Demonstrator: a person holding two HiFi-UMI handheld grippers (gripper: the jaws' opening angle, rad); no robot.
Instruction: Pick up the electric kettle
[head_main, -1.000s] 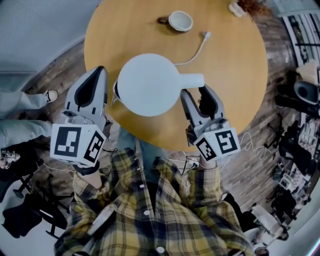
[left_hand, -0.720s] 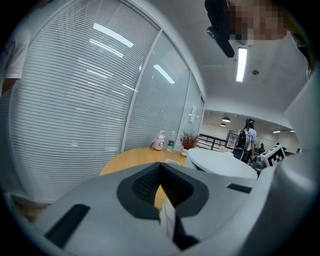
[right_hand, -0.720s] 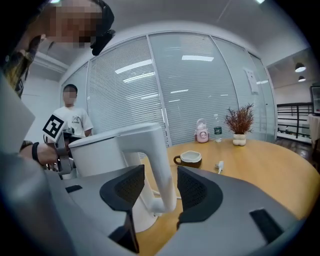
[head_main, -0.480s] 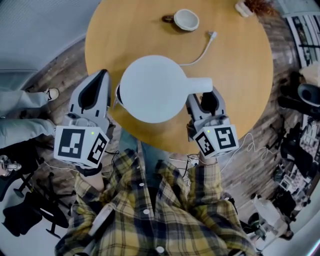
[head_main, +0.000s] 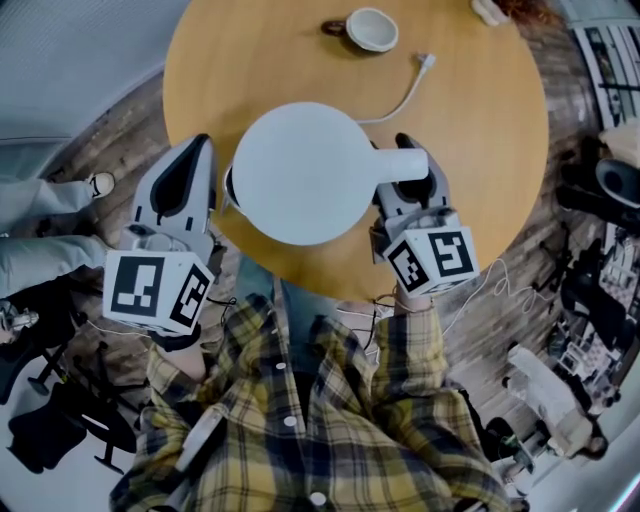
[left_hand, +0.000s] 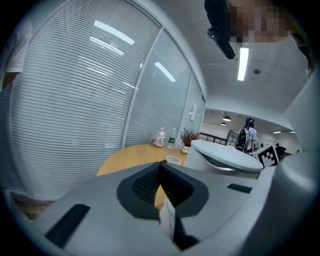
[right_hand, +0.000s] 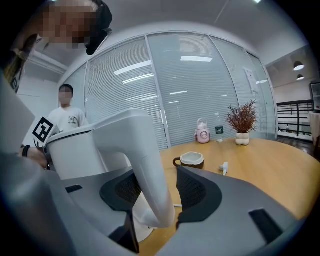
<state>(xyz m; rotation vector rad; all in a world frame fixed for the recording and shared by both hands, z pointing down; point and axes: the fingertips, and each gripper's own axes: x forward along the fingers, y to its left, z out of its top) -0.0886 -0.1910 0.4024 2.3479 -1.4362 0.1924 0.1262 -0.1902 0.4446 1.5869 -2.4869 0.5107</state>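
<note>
The white electric kettle (head_main: 300, 170) stands near the front edge of the round wooden table (head_main: 480, 150), its handle (head_main: 400, 163) pointing right. My right gripper (head_main: 410, 180) is open, one jaw on each side of the handle (right_hand: 145, 165); the left pad lies close behind it and a narrow gap shows at the right pad. The kettle's body (right_hand: 75, 150) fills the left of the right gripper view. My left gripper (head_main: 200, 145) is shut and empty, just left of the kettle, off the table edge. In the left gripper view its pads (left_hand: 162, 175) meet and the kettle (left_hand: 225, 160) rises at the right.
A white cup (head_main: 368, 28) sits at the table's far side, with a white cord and plug (head_main: 427, 62) running from the kettle toward it. A small potted plant (right_hand: 242, 125) and a pink item (right_hand: 202, 131) stand at the far edge. A person (right_hand: 67, 115) stands beyond the kettle.
My right gripper has moved forward, so its jaws now stand on either side of the kettle's handle instead of behind it. The left gripper has stayed beside the kettle.
</note>
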